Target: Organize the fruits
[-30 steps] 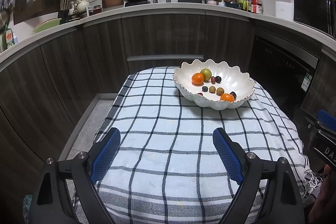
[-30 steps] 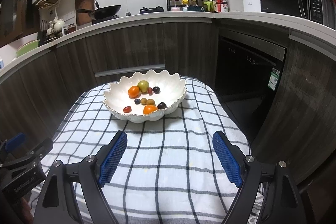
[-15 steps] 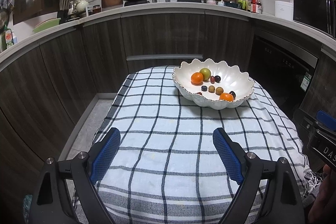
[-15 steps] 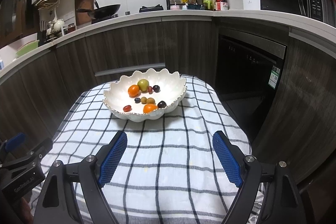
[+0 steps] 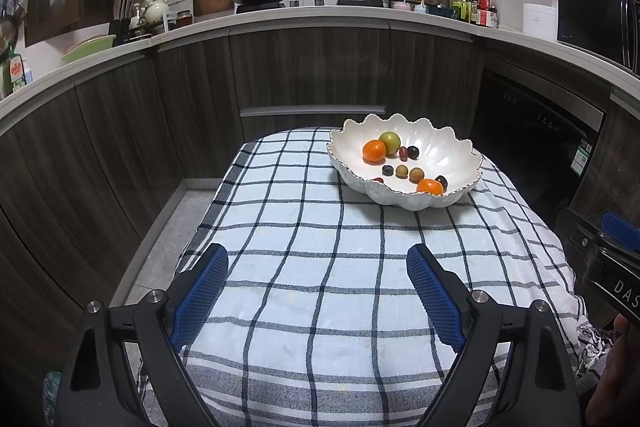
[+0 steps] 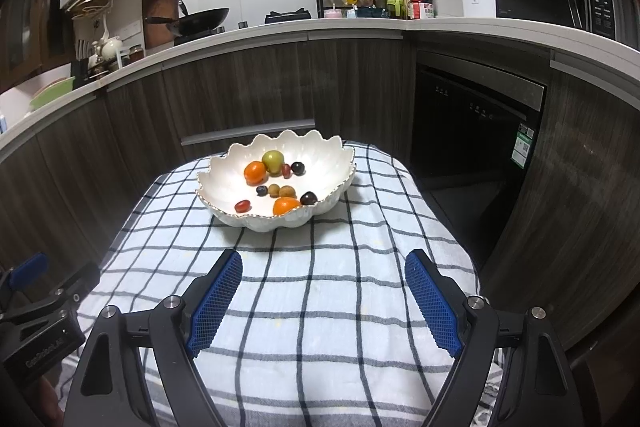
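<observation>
Still, nothing has changed in the last second: left claw (image 5: 317, 291) and right claw (image 6: 323, 297) hover open and empty. The fruits (image 6: 276, 183) lie ahead in the white bowl (image 6: 224, 179), apparently already gathered.

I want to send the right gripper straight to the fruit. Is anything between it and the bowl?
Nothing visible. Between the open right gripper and the white scalloped bowl lies only bare checked cloth. The bowl's near rim rises in front of the fruit, so the reach has to come over it.
</observation>
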The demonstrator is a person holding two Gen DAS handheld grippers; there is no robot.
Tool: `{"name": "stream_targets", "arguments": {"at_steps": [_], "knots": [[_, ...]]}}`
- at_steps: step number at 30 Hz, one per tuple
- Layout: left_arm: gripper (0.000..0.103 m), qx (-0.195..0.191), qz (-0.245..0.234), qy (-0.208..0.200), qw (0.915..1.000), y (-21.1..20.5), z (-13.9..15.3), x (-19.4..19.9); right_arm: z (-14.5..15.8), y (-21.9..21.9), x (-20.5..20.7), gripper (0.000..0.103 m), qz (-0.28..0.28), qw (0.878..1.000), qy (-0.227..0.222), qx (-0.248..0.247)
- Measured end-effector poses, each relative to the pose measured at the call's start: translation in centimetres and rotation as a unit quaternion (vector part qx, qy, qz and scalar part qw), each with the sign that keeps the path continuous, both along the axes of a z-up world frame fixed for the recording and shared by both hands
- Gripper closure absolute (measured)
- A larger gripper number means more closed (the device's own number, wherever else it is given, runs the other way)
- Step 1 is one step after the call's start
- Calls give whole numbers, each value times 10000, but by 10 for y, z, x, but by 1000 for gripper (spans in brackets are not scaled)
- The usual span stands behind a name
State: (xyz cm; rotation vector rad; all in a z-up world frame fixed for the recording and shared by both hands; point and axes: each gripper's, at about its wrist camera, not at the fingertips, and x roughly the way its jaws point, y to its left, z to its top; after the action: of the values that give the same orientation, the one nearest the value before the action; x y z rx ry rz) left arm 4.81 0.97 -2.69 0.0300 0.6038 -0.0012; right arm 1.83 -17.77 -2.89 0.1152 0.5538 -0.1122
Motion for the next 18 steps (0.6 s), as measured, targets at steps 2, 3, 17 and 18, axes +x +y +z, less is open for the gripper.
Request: {"name": "stream_targets", "arguments": {"at_steps": [2,3,17,18], "knots": [[11,1,-1,1,10000,0,0,0,0,0,0,19,-3,10000,5,1],[11,-1,-3,3,10000,0,0,0,0,0,0,19,-5,10000,4,2],[11,-23,-3,39,10000,-2,0,0,0,0,0,19,-4,10000,6,4],[11,-28,-9,47,10000,-2,0,0,0,0,0,19,-2,10000,3,8]]}}
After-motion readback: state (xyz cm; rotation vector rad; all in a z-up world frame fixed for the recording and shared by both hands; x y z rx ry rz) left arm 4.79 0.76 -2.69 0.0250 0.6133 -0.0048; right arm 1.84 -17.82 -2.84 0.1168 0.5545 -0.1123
